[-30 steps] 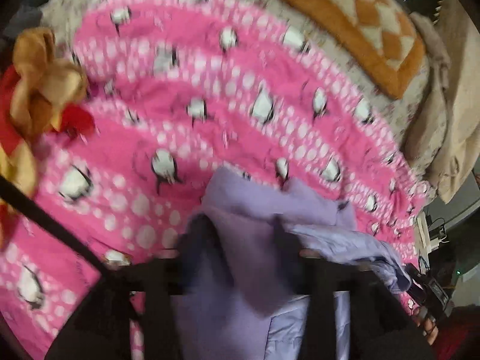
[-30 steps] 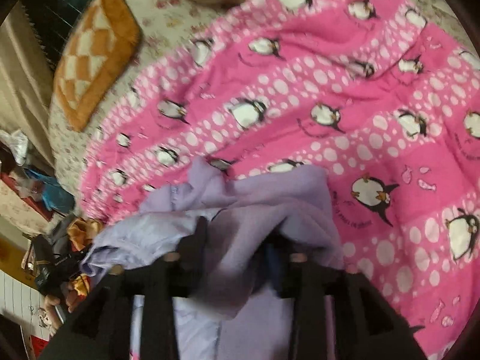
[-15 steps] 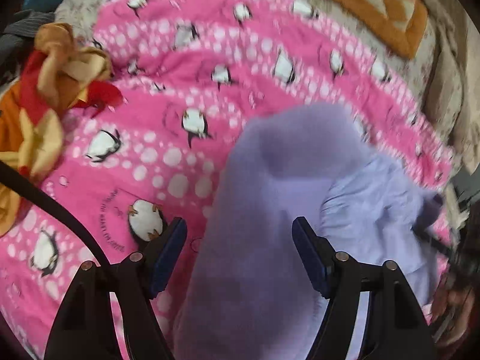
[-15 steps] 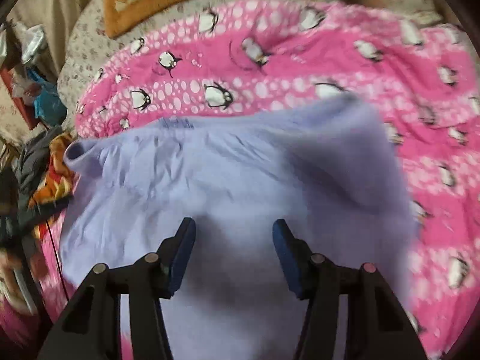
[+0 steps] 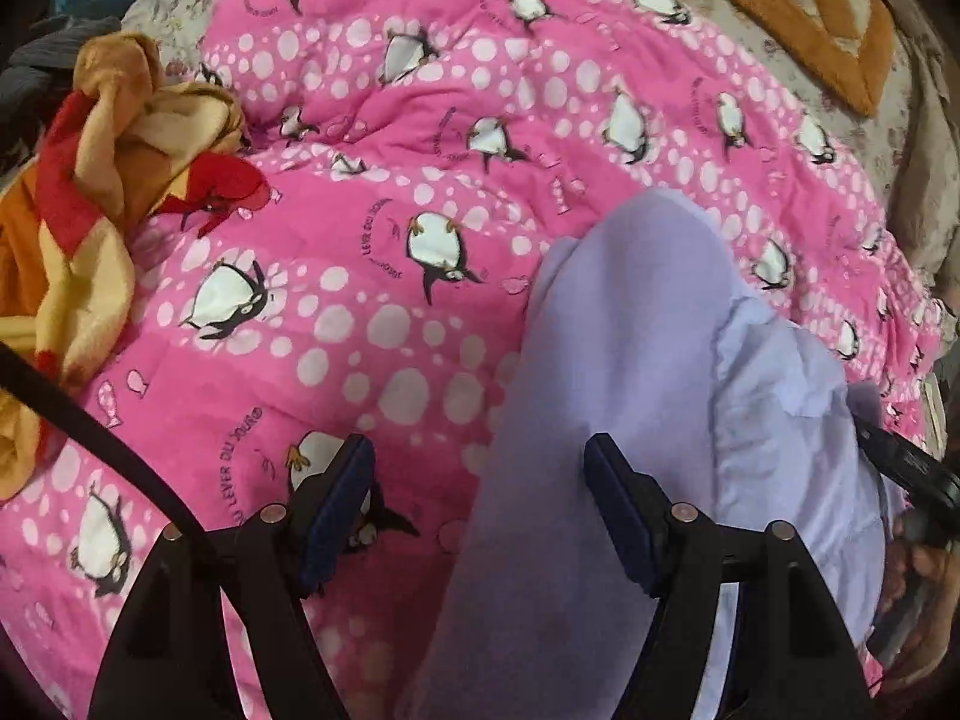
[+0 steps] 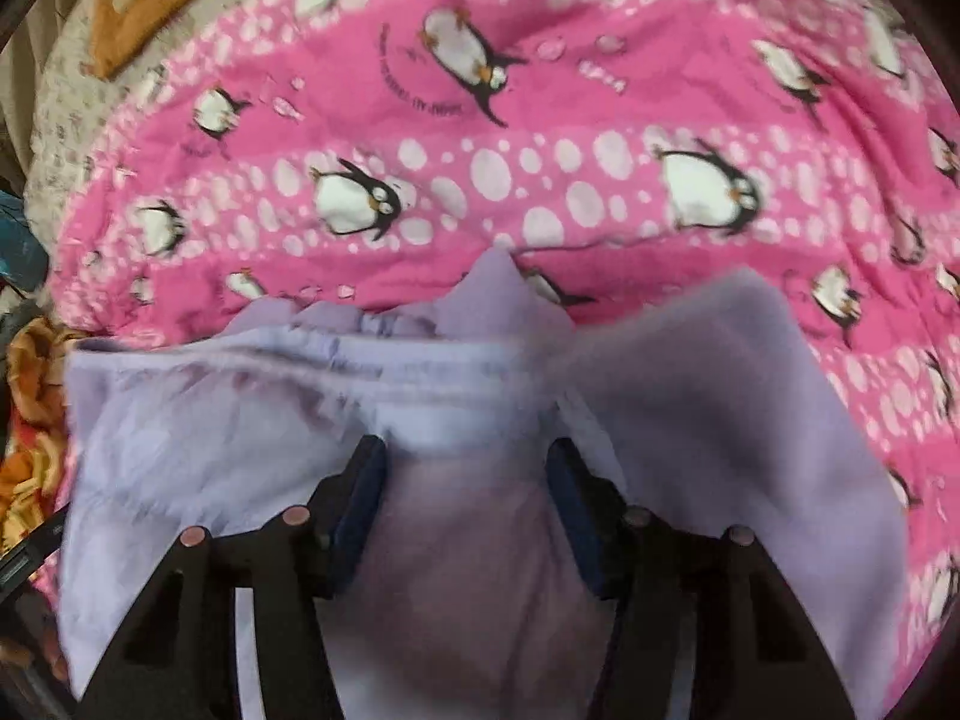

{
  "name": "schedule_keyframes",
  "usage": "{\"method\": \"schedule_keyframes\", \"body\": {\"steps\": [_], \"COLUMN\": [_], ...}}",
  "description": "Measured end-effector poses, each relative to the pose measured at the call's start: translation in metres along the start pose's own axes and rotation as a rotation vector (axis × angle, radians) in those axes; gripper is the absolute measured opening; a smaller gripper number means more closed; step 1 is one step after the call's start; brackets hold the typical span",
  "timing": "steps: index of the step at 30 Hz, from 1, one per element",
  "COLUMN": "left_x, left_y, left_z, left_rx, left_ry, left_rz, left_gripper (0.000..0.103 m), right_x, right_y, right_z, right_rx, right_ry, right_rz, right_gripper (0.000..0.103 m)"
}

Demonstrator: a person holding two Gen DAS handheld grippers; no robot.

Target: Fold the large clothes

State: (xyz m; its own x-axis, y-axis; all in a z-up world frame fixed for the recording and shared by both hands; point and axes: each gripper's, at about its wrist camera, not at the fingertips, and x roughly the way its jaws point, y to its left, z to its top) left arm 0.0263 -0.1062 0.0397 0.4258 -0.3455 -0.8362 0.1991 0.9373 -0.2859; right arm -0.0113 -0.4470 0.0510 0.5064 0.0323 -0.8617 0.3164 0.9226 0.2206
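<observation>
A lilac garment (image 5: 648,396) lies spread on a pink penguin-print blanket (image 5: 372,252). In the left wrist view my left gripper (image 5: 480,480) is open above the garment's left edge, with cloth under its right finger and blanket under its left. In the right wrist view the garment (image 6: 420,408) fills the lower half, its waistband edge running across. My right gripper (image 6: 465,480) is open just above the cloth, holding nothing. The right gripper's black body (image 5: 912,474) shows at the left view's right edge.
A crumpled orange, yellow and red cloth (image 5: 90,192) lies at the blanket's left side. An orange checked cushion (image 5: 798,6) sits at the far end on a floral sheet (image 6: 66,114). A black cable (image 5: 90,426) crosses the left view's lower left.
Both grippers let go of the lilac garment and opened. It dropped from a held bunch to lie spread on the blanket. Both grippers have moved lower, closer to the blanket.
</observation>
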Motion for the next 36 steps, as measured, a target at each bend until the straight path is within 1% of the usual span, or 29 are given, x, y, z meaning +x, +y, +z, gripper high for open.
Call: {"method": "schedule_keyframes", "body": {"steps": [1,2,3,4,7,8,10,11,14,15,16,17,18,19,20,21,23,24,25,27,29,30,31,32,33,34,35,36], "left_x": [-0.007,-0.015,-0.02,-0.027,-0.041,-0.042,-0.042,-0.04,-0.03,-0.026,-0.021,-0.015,-0.01,-0.004,-0.002,0.0,0.003,0.003,0.004,0.002,0.002,0.001,0.001,0.001,0.0,-0.002,-0.003,-0.004], "left_y": [-0.002,-0.005,-0.008,-0.011,-0.02,-0.022,-0.026,-0.03,-0.035,-0.035,-0.035,-0.033,-0.03,-0.024,-0.019,-0.013,-0.003,-0.001,-0.002,-0.005,-0.007,-0.007,-0.006,-0.005,-0.005,-0.005,-0.005,-0.005], "left_z": [-0.002,-0.003,-0.005,-0.007,-0.014,-0.015,-0.019,-0.021,-0.025,-0.027,-0.027,-0.028,-0.028,-0.028,-0.029,-0.029,-0.028,-0.028,-0.029,-0.03,-0.031,-0.031,-0.031,-0.031,-0.03,-0.03,-0.031,-0.031], "left_rx": [0.015,0.032,0.045,0.058,0.073,0.074,0.083,0.094,0.106,0.111,0.118,0.12,0.112,0.09,0.072,0.043,-0.007,-0.019,-0.022,-0.007,0.001,-0.001,-0.008,-0.012,-0.015,-0.014,-0.011,-0.007], "left_ry": [-0.016,-0.034,-0.045,-0.056,-0.077,-0.079,-0.078,-0.07,-0.056,-0.054,-0.051,-0.047,-0.04,-0.032,-0.028,-0.017,-0.002,0.0,0.002,-0.002,-0.005,-0.004,0.0,0.001,0.001,-0.002,-0.005,-0.008], "left_rz": [-0.012,-0.025,-0.039,-0.061,-0.109,-0.117,-0.122,-0.112,-0.067,-0.049,-0.012,0.03,0.066,0.081,0.067,0.038,0.004,-0.003,-0.003,0.015,0.027,0.028,0.028,0.027,0.03,0.035,0.043,0.048], "left_gripper": [0.044,0.044,0.044,0.044,0.044,0.044,0.044,0.044,0.044,0.044,0.044,0.044,0.044,0.044,0.044,0.044,0.047,0.047,0.047,0.047,0.047,0.047,0.047,0.047,0.047,0.047,0.047,0.047], "right_x": [-0.016,-0.025,-0.041,-0.049,-0.083,-0.087,-0.098,-0.102,-0.108,-0.106,-0.103,-0.096,-0.094,-0.088,-0.086,-0.083,-0.09,-0.089,-0.081,-0.07,-0.081,-0.088,-0.096,-0.106,-0.115,-0.12,-0.124,-0.122], "right_y": [0.0,0.0,0.0,-0.001,-0.012,-0.016,-0.031,-0.042,-0.074,-0.087,-0.093,-0.101,-0.105,-0.103,-0.097,-0.092,-0.097,-0.101,-0.112,-0.12,-0.112,-0.108,-0.104,-0.099,-0.094,-0.086,-0.072,-0.059], "right_z": [-0.008,-0.013,-0.023,-0.028,-0.052,-0.055,-0.065,-0.07,-0.075,-0.075,-0.074,-0.073,-0.073,-0.072,-0.071,-0.069,-0.069,-0.071,-0.073,-0.079,-0.081,-0.08,-0.078,-0.078,-0.078,-0.077,-0.077,-0.077], "right_rx": [-0.007,-0.017,-0.042,-0.054,-0.077,-0.075,-0.06,-0.044,0.033,0.071,0.092,0.12,0.121,0.088,0.046,0.023,0.026,0.033,0.05,0.089,0.076,0.084,0.103,0.117,0.122,0.115,0.09,0.057], "right_ry": [-0.015,-0.025,-0.046,-0.056,-0.095,-0.102,-0.127,-0.137,-0.15,-0.151,-0.146,-0.125,-0.112,-0.096,-0.1,-0.108,-0.143,-0.142,-0.126,-0.086,-0.118,-0.128,-0.144,-0.167,-0.193,-0.21,-0.218,-0.21], "right_rz": [0.03,0.042,0.047,0.041,-0.008,-0.022,-0.086,-0.122,-0.181,-0.2,-0.203,-0.177,-0.152,-0.126,-0.152,-0.173,-0.153,-0.176,-0.234,-0.207,-0.215,-0.223,-0.232,-0.227,-0.203,-0.174,-0.123,-0.075], "right_gripper": [0.059,0.059,0.059,0.059,0.062,0.064,0.065,0.066,0.075,0.075,0.075,0.074,0.062,0.051,0.02,0.007,0.007,0.007,0.007,0.006,0.008,0.015,0.018,0.026,0.033,0.036,0.037,0.037]}}
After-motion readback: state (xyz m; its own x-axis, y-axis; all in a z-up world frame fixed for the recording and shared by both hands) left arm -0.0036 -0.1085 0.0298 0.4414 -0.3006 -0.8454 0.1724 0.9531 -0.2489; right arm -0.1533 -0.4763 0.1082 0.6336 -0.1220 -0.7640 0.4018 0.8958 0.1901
